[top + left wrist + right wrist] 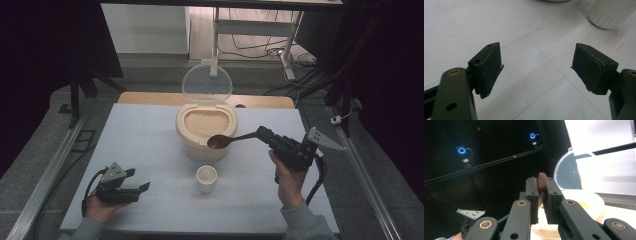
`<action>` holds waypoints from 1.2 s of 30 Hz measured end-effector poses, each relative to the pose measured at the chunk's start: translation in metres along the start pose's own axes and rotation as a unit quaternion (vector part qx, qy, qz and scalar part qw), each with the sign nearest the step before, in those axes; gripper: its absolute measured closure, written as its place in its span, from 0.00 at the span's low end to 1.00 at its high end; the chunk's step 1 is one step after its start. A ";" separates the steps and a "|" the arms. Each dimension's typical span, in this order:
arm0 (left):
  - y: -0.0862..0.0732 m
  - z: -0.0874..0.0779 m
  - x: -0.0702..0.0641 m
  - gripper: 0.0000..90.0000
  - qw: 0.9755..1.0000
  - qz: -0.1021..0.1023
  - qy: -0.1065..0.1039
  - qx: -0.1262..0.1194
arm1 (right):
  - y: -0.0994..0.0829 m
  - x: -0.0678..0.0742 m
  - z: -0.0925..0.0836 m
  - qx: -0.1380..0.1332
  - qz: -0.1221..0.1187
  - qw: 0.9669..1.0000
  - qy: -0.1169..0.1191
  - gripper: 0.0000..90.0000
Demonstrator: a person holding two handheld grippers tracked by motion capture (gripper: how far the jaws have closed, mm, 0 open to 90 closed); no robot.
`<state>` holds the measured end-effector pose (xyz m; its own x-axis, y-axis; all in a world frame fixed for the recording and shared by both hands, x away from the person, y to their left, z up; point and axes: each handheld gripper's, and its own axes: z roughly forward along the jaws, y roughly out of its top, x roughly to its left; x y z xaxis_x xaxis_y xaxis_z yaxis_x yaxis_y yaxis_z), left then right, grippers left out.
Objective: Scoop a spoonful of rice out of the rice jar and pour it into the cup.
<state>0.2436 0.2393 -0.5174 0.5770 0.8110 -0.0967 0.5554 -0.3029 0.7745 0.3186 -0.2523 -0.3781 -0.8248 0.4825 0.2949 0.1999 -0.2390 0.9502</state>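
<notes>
A cream rice container [206, 131] stands at the table's middle, its clear lid [206, 83] raised and its top full of rice. My right gripper [264, 134] is shut on the handle of a brown wooden spoon [229, 140], whose bowl hovers over the container's front right rim. In the right gripper view the spoon [541, 185] stands edge-on between the jaws, with the lid [571, 170] beyond. A small white cup [206, 178] sits in front of the container. My left gripper [140, 181] rests open at the front left, nothing between its fingers [488, 67]; the cup [610, 12] shows at upper right.
The pale table [140, 145] has bare room on both sides of the container. A wooden board [150, 98] lies behind it. Metal rails [47, 172] run along both table sides. Dark curtains and cables stand beyond.
</notes>
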 end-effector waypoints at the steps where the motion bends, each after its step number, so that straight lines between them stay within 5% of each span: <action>1: 0.000 0.000 0.000 0.26 1.000 -0.002 -0.001 0.000 | 0.003 -0.004 0.003 0.000 0.002 1.000 -0.007 0.92; 17: 0.001 0.003 -0.001 0.24 1.000 0.002 0.000 0.004 | 0.024 -0.032 0.039 0.028 -0.007 0.997 -0.076 0.92; 27: 0.001 0.004 -0.003 0.24 1.000 0.008 -0.007 0.007 | 0.026 -0.034 0.061 0.056 -0.048 0.990 -0.119 0.92; 28: 0.002 0.004 -0.003 0.24 1.000 0.008 -0.008 0.006 | 0.026 -0.033 0.065 0.064 -0.064 0.987 -0.131 0.92; 36: 0.001 0.003 -0.003 0.24 1.000 0.007 -0.007 0.006 | 0.023 -0.033 0.073 0.081 -0.087 0.982 -0.147 0.92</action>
<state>0.2448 0.2350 -0.5180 0.5922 0.8002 -0.0950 0.5545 -0.3191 0.7686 0.3886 -0.2126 -0.3581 -0.6709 0.7317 0.1202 0.1703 -0.0058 0.9854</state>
